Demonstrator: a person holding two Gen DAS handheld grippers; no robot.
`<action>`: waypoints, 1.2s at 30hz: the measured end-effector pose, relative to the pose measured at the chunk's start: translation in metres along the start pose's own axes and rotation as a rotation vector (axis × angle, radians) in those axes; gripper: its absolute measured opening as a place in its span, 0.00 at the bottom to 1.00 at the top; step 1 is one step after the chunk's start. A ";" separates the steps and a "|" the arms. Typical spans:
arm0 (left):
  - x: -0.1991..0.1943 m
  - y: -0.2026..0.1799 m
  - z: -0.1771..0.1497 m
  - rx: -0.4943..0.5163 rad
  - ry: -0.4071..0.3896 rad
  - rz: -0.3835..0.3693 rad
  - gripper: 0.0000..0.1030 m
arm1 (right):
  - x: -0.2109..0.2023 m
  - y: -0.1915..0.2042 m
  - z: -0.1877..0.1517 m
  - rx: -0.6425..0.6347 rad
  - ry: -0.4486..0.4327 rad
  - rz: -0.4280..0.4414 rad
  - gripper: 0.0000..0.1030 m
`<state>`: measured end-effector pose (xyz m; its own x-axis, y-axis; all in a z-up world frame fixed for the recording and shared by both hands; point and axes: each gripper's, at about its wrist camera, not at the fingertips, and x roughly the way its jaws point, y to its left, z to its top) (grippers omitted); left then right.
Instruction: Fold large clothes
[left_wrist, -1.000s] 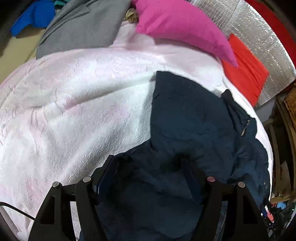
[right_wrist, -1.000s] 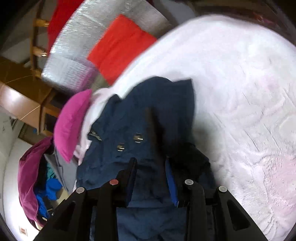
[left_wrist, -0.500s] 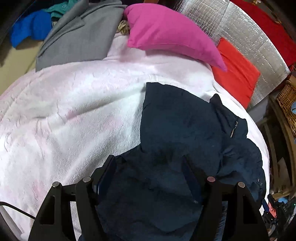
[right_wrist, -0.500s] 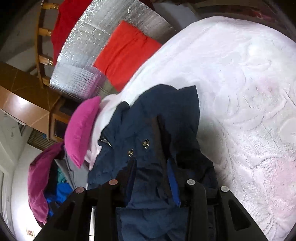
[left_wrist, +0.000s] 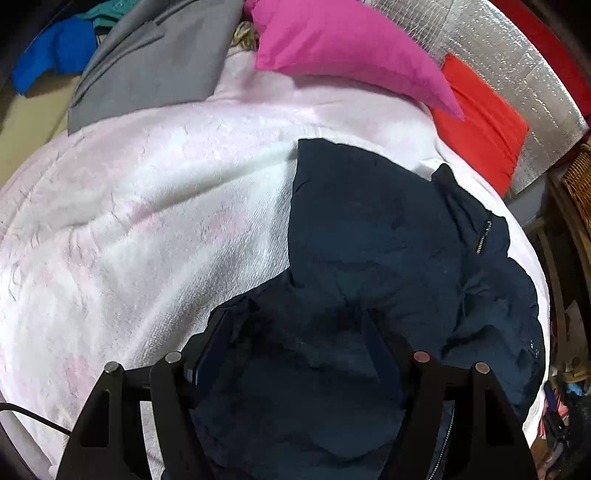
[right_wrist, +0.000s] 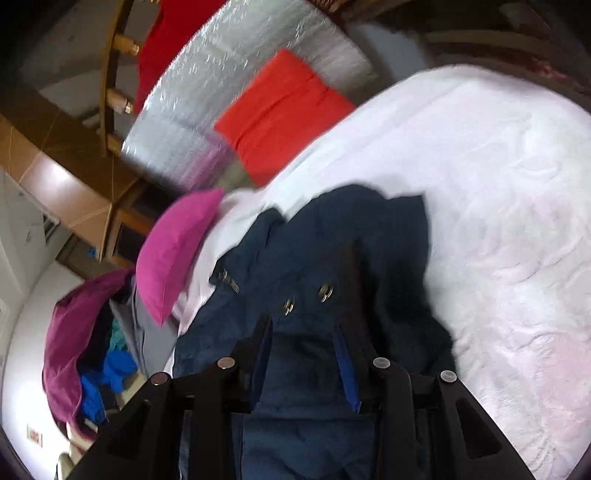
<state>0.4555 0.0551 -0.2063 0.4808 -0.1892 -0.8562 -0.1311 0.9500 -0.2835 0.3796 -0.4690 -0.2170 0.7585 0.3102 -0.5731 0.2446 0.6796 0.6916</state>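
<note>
Right wrist view: navy jacket (right_wrist: 325, 258), metal snaps (right_wrist: 325, 292), no readable writing.

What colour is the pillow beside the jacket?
Bright magenta pink pillow, clearest in the left wrist view.

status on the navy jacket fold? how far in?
Early. Done: navy jacket lies on the white blanket, still rumpled, no clean fold visible. In hand: left claw and right claw both have jacket fabric bunched between their fingers. Left: folding it flat; the grey garment waits behind.

bed (left_wrist: 147, 229) | white-pink blanket | on it: navy jacket (left_wrist: 388, 236), magenta pillow (left_wrist: 343, 48), grey garment (left_wrist: 159, 62)
</note>
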 end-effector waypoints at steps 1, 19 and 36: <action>-0.003 0.000 -0.001 0.011 -0.004 0.001 0.71 | 0.007 -0.001 -0.002 0.006 0.032 -0.012 0.36; -0.078 0.073 -0.060 0.085 -0.070 0.086 0.71 | -0.047 0.019 -0.044 -0.137 0.039 0.009 0.69; -0.093 0.131 -0.176 0.027 0.159 -0.024 0.71 | -0.129 -0.031 -0.139 -0.198 0.104 0.040 0.69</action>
<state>0.2410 0.1529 -0.2399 0.3395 -0.2468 -0.9076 -0.0969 0.9506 -0.2948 0.1897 -0.4375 -0.2257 0.6962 0.3995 -0.5964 0.0843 0.7796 0.6206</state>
